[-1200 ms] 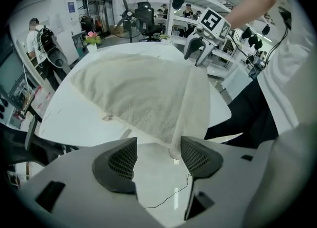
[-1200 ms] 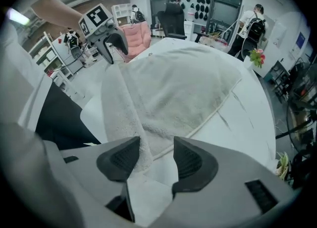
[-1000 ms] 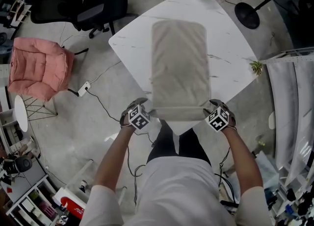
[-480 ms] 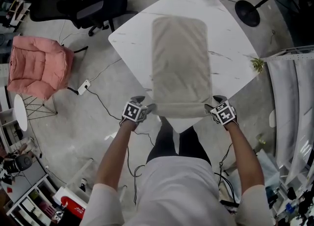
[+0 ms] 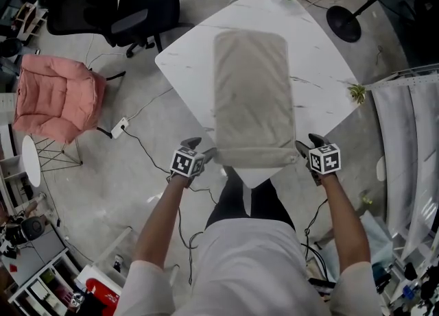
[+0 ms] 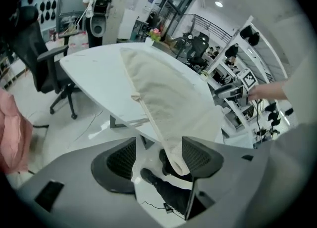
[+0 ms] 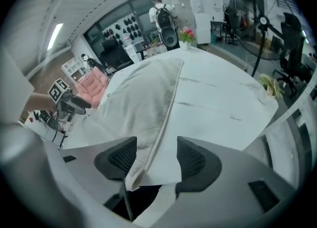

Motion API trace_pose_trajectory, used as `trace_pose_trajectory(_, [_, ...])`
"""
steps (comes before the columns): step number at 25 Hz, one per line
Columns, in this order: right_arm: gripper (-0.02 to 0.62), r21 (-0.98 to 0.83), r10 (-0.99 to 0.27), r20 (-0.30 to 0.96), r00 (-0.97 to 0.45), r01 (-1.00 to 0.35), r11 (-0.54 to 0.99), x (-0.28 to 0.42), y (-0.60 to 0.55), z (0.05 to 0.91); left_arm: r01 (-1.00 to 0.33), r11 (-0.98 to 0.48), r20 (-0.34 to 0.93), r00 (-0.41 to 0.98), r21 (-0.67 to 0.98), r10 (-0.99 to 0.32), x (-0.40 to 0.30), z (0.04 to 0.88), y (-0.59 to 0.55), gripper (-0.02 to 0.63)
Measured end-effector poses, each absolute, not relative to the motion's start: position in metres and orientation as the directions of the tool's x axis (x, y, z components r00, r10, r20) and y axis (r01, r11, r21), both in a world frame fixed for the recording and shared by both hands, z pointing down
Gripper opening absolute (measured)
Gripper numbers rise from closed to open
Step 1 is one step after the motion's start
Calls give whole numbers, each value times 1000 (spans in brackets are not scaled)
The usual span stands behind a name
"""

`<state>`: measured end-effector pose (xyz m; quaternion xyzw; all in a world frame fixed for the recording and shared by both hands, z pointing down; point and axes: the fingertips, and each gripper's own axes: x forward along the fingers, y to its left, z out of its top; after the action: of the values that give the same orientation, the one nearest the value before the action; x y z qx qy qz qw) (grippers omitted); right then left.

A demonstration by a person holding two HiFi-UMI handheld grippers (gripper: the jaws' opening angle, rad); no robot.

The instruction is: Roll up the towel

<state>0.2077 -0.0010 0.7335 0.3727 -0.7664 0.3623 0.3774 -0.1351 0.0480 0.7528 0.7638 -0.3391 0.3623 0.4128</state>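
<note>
**Across the near corner of the white, grey-veined marble table [image 5: 322, 68]: long beige terry towel [image 5: 252, 95] between two slack grippers**

Flat along the tabletop, the towel is a long rectangle with rounded far corners. Its nap is soft and faintly rumpled, and a stitched hem runs down each long side. Its near end is curled into a short, tight roll [image 5: 252, 157] lying across the table's corner, with both ends of the roll past the table's edges.

The left gripper [image 5: 202, 147] stands at the roll's left end. In the left gripper view its smooth grey jaws are spread. The roll's spiral end lies between them against the right-hand black mesh-textured pad [image 6: 198, 155], and the other pad is well apart from it, so nothing is clamped.

The right gripper [image 5: 306, 143] stands at the roll's right end. Its jaws have just been opening and now stand wide. The towel's hemmed edge and roll end lie between them, just beside the left-hand pad [image 7: 121, 157], unpinched.
</note>
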Motion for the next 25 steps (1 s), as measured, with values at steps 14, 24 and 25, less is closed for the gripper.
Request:
trace_pose_trajectory(14, [245,-43,-154,887,-435,-411,911,134,113,729,-385,-922,836,490,-46,-246,-69,734,126,246])
trace_pose_trajectory(24, [208,208,-246,932,-268,-162,965,149,113,773,-166,-952,895,331,-257,-300,-71,787,121,235])
trace_pose_trajectory(25, [202,235,-264,931,-254,-139,962,150,111,775,-159,-950,894,326,-270,-309,-72,787,119,211])
